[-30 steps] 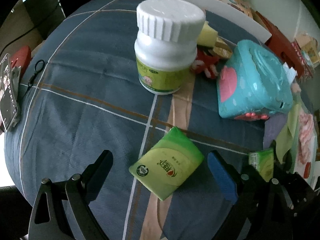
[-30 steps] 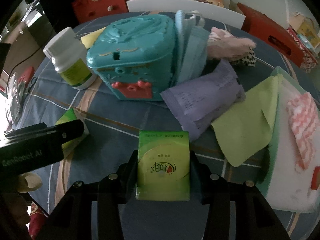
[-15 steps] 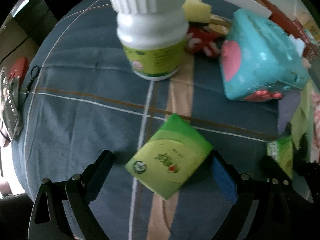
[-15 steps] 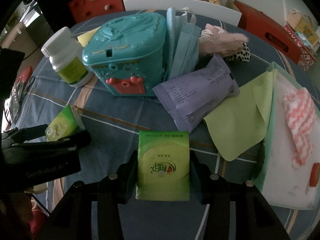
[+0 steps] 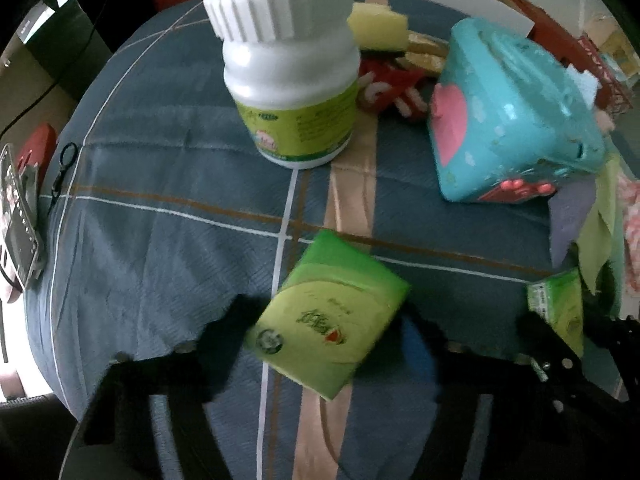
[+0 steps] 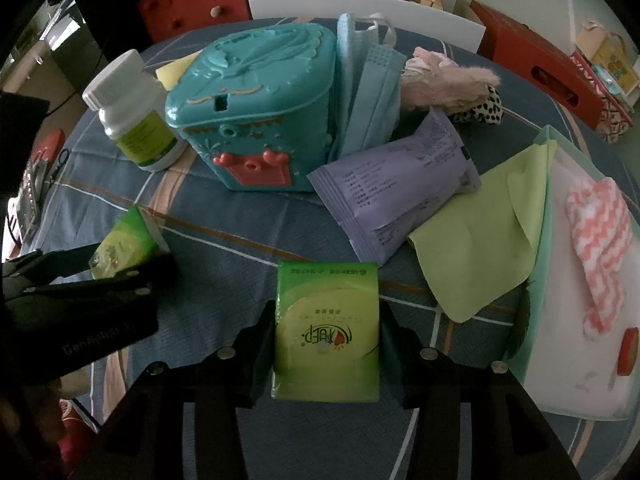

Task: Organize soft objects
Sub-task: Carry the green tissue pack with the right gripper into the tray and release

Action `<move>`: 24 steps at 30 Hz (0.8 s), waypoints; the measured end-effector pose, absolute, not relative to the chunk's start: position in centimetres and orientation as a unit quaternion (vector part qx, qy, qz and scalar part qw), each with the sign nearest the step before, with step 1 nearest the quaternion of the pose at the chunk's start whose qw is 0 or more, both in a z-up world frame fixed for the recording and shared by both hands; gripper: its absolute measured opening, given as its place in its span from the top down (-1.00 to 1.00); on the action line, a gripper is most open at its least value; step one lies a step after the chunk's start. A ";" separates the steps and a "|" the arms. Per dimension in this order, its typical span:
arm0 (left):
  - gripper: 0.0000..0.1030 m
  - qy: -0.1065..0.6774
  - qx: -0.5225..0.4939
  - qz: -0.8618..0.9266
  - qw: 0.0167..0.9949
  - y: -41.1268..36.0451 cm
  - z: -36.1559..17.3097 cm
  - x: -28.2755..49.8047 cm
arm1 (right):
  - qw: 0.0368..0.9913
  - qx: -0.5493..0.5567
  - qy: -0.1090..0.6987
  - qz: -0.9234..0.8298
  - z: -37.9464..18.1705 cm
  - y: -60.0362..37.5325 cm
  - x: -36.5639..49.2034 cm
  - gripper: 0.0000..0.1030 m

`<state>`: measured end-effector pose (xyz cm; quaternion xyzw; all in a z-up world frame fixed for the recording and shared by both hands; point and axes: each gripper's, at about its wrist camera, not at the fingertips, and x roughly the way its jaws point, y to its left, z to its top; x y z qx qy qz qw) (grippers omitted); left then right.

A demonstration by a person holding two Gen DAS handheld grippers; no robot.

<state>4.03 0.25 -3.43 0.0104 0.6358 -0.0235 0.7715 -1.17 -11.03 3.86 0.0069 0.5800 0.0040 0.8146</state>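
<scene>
Though held squarely, tissue pack point(image 6: 326, 330) lengthwise along right gripper point(image 6: 326, 344).

Right gripper point(image 6: 326, 344) clamped on a green tissue pack point(image 6: 326, 332), pack upright between the fingers above the plaid tablecloth point(image 6: 240, 216). Left gripper point(image 6: 120, 264) at far left, second green pack point(image 6: 128, 246) between its closing jaws. Behind: teal box point(image 6: 256, 120), white bottle point(image 6: 134, 112), purple pouch point(image 6: 396, 184), green cloth point(image 6: 488, 232).

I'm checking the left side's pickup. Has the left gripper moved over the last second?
Yes. The left gripper has come toward the white bottle, its jaws closing around the left tissue pack; contact is blurred.
</scene>
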 end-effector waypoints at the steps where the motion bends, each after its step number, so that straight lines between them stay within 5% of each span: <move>1: -0.31 0.634 0.008 -0.024 0.773 0.4 -3.2 4.0 | 0.815 0.007 0.580 0.004 3.9 -11.0 -1.2 0.04; 24: -0.28 0.589 -0.032 -0.038 0.807 4.0 2.4 3.1 | 0.843 0.017 0.537 0.003 7.6 -11.6 -2.7 0.04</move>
